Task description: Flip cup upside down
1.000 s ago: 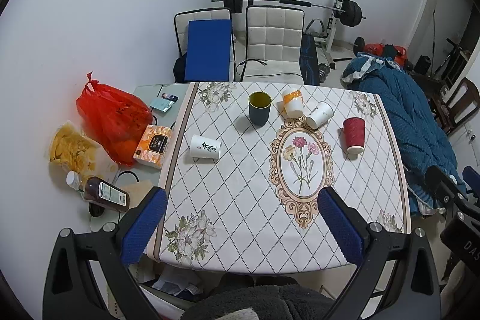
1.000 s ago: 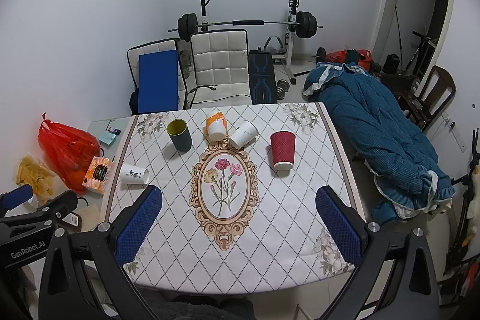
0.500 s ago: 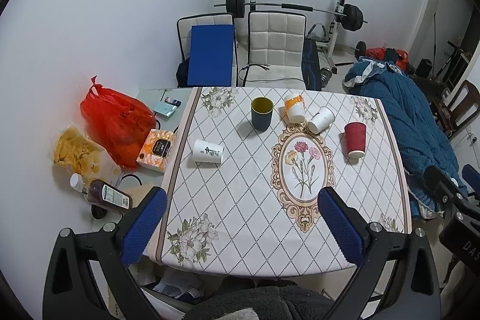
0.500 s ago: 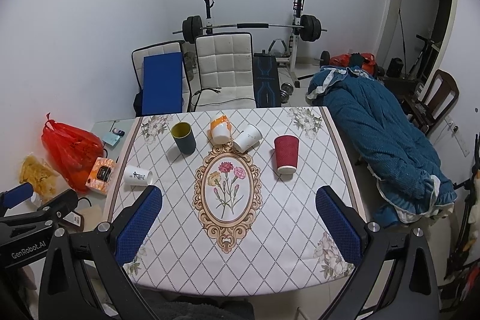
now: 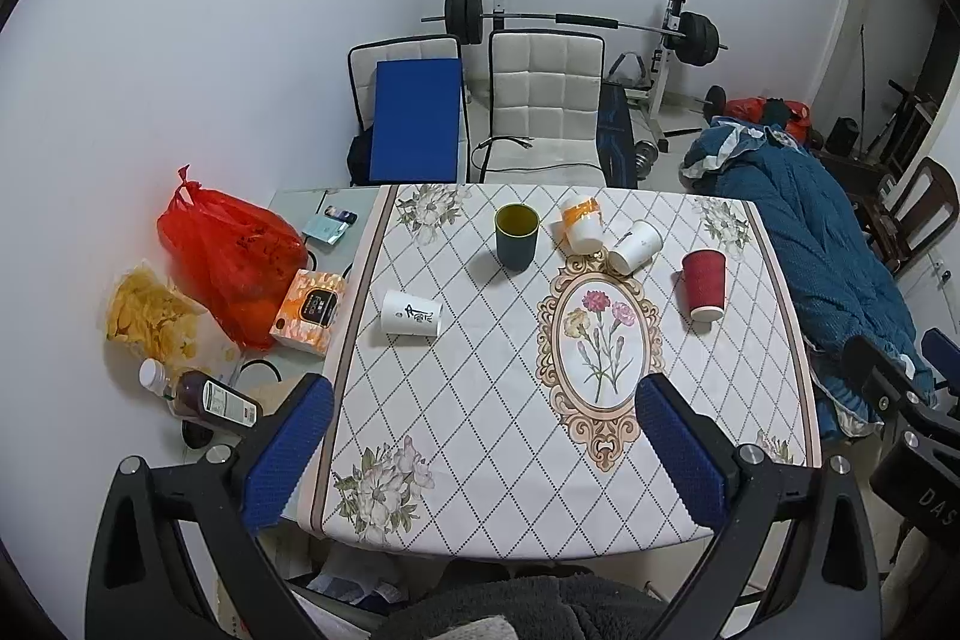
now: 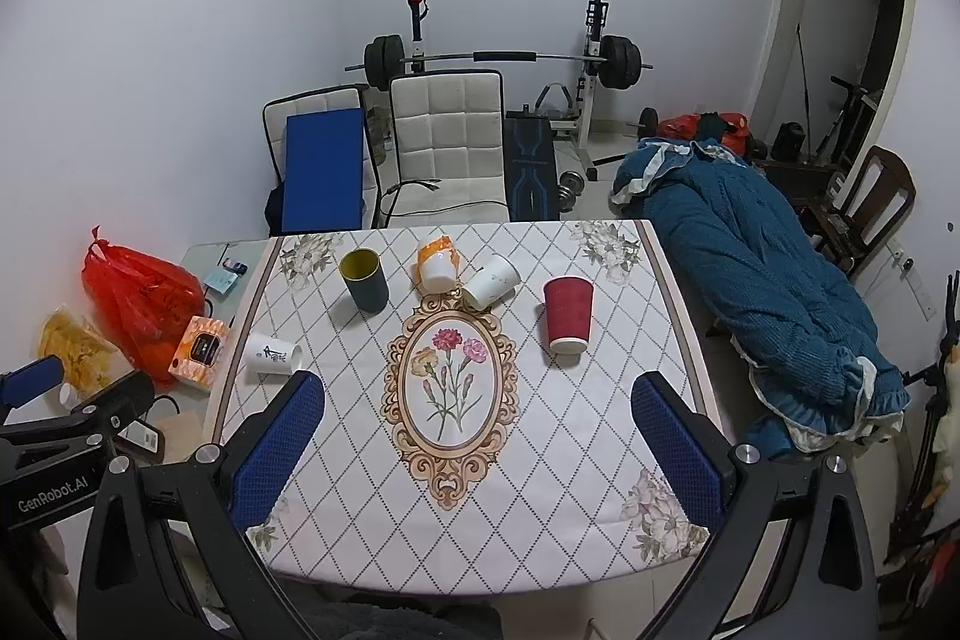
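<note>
Five cups sit on the far half of the table point(image 5: 480, 400), which wears a diamond-pattern cloth. Far left, a white cup with black writing point(image 5: 411, 312) lies on its side near the cloth's left edge. Next comes the dark green cup point(image 5: 516, 236), upright with its mouth open to the ceiling (yellowish inside). Right of it an orange-and-white cup point(image 5: 581, 224) stands tilted, and a plain white cup point(image 5: 635, 246) lies tipped beside it, the two about touching. Furthest right, the red cup point(image 5: 703, 285) stands with its wide end up. Both grippers hang over the near edge, well apart from every cup: left gripper point(image 5: 480, 451) with fingers spread wide and nothing between them, right gripper point(image 6: 477, 445) just the same.
</note>
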The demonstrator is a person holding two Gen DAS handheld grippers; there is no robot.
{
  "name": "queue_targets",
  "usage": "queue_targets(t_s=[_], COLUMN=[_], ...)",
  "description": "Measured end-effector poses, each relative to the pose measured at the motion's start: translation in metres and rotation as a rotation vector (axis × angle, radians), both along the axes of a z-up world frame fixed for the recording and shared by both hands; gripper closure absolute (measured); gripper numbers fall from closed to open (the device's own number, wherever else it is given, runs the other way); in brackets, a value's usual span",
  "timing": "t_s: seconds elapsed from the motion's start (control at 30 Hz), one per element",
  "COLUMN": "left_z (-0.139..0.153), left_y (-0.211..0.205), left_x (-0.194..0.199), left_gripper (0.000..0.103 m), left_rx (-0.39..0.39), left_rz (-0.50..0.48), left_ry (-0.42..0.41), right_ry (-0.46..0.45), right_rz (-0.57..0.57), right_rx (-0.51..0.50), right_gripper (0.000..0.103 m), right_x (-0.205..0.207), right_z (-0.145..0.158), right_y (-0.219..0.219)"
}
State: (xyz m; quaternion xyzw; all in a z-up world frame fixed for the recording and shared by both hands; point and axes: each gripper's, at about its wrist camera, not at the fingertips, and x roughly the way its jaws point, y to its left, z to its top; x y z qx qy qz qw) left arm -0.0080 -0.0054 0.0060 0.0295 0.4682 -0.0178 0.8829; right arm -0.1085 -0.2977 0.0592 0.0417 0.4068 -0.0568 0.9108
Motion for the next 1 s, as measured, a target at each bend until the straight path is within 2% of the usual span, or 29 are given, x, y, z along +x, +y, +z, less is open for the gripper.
queue_targets(t_s=[1.0], left_z=[0.0056], left_y=[-0.0089], left_x=[-0.0011], left_gripper=[0.000], left_rx=[-0.005], left_rz=[-0.008], left_ry=[-0.002], right_ry=[0.006], right_rz=[0.002], right_rx=[0.007], right_gripper=[0.000], right_x=[0.0005], right_z=[0.0023], right_y=[-0.0021])
